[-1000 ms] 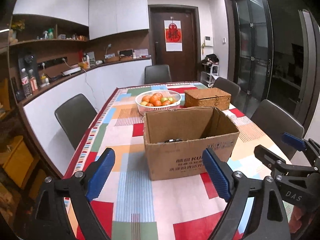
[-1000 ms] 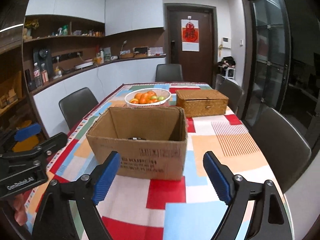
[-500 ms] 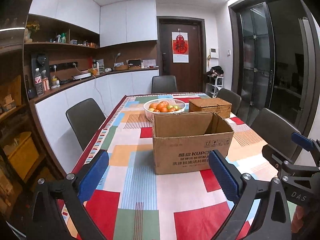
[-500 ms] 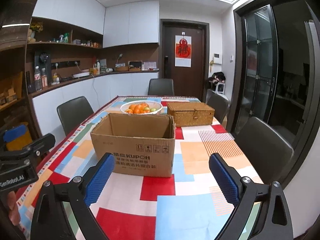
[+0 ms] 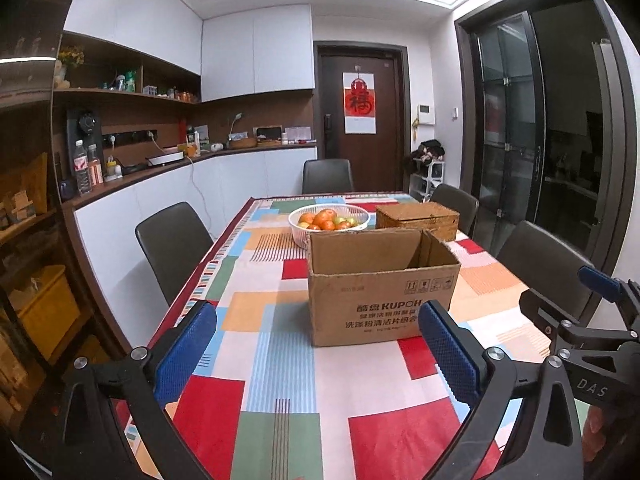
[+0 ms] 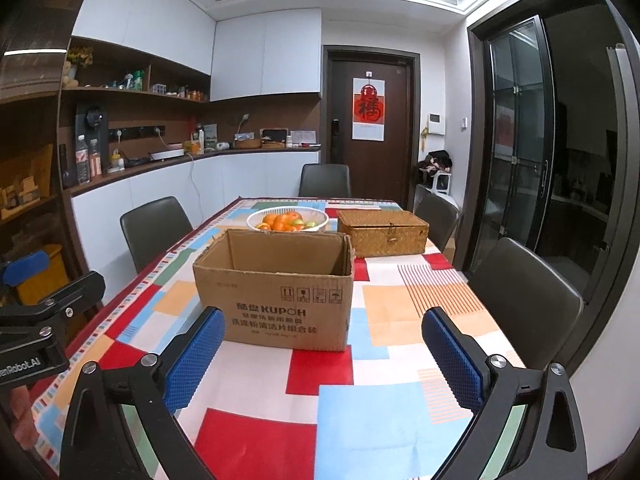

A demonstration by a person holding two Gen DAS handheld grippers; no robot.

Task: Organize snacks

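A brown cardboard box (image 5: 382, 286) sits in the middle of the desk (image 5: 276, 364), top flaps open, with dark print on its front wall. From here nobody can see what is inside it. The desk wears a smooth cloth of red, blue, green and orange squares.

At 12 o'clock behind the box is a round white basket (image 5: 329, 222) full of orange and green fruit. At 1 o'clock from the box is a woven straw box (image 5: 417, 218) with its lid down, just beside the basket.

The left gripper (image 5: 316, 350) hangs low over the near end of the desk. Its jaws are spread wide and hold nothing. Its pads (image 5: 185, 352) are blue and bumpy on black arms.

The right gripper (image 6: 320, 354) is at 3 o'clock from the left one, also spread wide with nothing in it. The box is at 12 o'clock from both, apart from the pads
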